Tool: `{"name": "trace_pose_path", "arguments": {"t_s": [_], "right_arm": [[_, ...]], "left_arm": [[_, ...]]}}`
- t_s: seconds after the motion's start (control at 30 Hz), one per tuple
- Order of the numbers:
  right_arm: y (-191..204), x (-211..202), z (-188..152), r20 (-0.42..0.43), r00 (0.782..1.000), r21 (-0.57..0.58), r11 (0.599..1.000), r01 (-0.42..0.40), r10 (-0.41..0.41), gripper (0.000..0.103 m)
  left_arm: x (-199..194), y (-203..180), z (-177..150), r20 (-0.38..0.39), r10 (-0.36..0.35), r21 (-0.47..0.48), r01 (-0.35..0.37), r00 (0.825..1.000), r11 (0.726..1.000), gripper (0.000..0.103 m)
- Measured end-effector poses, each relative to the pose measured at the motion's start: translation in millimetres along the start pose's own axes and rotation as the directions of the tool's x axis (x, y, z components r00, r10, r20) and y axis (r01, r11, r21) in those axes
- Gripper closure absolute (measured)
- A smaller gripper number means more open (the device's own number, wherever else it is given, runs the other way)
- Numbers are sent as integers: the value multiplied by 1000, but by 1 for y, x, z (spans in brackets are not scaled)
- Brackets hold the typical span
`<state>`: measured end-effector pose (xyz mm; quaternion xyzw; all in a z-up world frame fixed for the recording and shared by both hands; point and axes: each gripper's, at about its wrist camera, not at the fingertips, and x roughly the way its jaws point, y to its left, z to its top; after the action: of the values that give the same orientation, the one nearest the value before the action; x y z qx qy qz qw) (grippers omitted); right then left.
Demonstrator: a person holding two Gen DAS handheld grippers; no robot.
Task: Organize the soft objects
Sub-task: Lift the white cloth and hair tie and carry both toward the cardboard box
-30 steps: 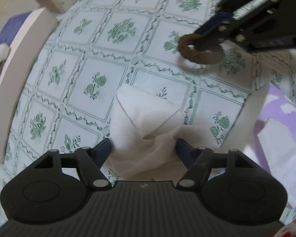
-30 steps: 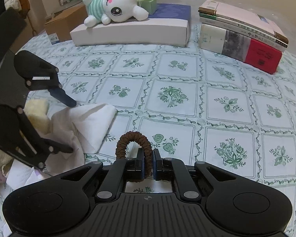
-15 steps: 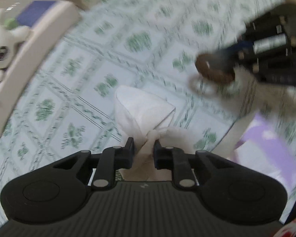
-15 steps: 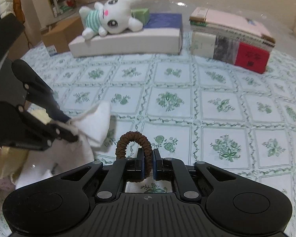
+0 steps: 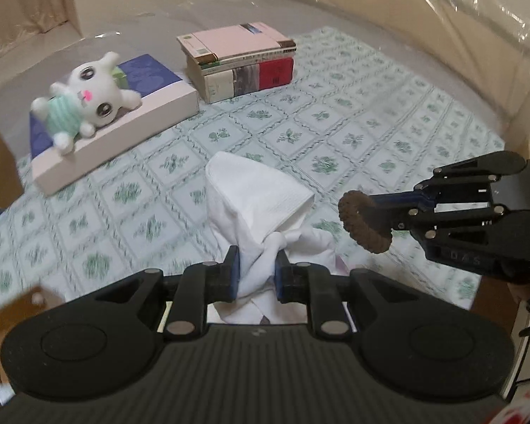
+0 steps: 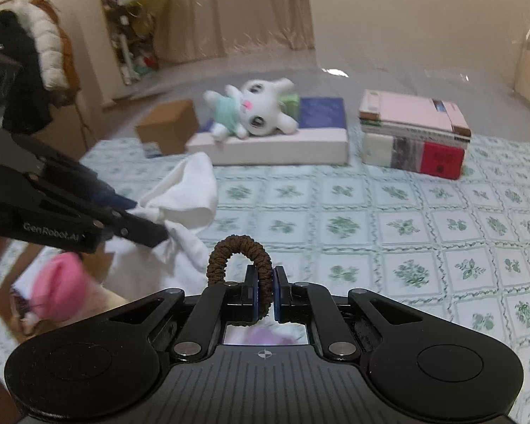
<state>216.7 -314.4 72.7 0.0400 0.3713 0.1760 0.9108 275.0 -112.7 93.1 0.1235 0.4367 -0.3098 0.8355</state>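
left gripper (image 5: 254, 268): pinching bunched white cloth (image 5: 254, 201), held above green-patterned table (image 5: 353, 134) | right gripper (image 6: 264, 284): pressed together on brown scrunchie (image 6: 240, 251), just right of the cloth | plush bunny (image 5: 84, 102): beyond cloth

Matt black plastic tongs (image 5: 254, 271) pinch soft white cloth (image 5: 254, 205); ribbed brown fabric scrunchie (image 6: 240, 258).

I can read "GenRobot.AI" in pale letters on the side of my left tongs (image 6: 152, 235); nothing else is legible.
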Motion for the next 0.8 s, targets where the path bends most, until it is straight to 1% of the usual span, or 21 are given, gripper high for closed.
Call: {"name": "trace_pose_path", "arguments": {"t_s": [0.1,0.27,0.47,0.63,0.8], "right_arm": [[26,-24,-18,29,999,-14,1000,-20,20,95],[59,-49,-55,59,997,1,999,-46,46,95],[88,-70,-95,73,994,45,996,-78,75,95],[109,-82,-117,76,994,56,995,-80,76,95],[122,-84,-134,50,996,59,995,-76,73,95]], "left_arm": [[-27,-7,-31,42,17,-31,-15,999,999,86],[-71,-25,-89,119,49,-80,-40,992,996,86],[-98,-45,-152,164,115,-114,-97,980,989,86],[-116,-51,-199,198,132,-206,-90,971,974,86],[-130,-47,-233,216,157,-302,-87,964,949,86]]}}
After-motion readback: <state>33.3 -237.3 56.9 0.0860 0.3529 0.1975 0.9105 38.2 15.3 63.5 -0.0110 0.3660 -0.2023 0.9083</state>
